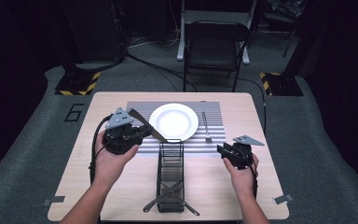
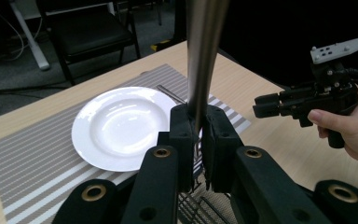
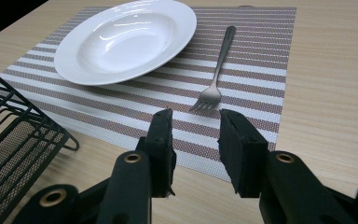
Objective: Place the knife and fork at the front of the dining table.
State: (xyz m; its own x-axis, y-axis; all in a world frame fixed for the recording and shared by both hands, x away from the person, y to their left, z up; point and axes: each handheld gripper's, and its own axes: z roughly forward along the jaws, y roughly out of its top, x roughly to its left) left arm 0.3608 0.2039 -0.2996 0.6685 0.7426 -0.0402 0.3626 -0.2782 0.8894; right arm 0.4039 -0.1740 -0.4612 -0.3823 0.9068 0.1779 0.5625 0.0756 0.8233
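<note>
The left claw [image 1: 142,132] is clenched on a knife [image 2: 204,56], held in the air over the striped mat [image 1: 140,109] just beside the plate [image 1: 174,121]. The knife may slip or knock the plate. The right claw [image 3: 195,140] is released and empty, near the fork [image 3: 216,77].

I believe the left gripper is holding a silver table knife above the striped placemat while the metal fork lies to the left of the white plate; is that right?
Not quite: the metal fork lies to the right of the round white plate, as the high view shows. The rest holds: the left gripper is shut on the silver table knife above the grey striped placemat.
</note>
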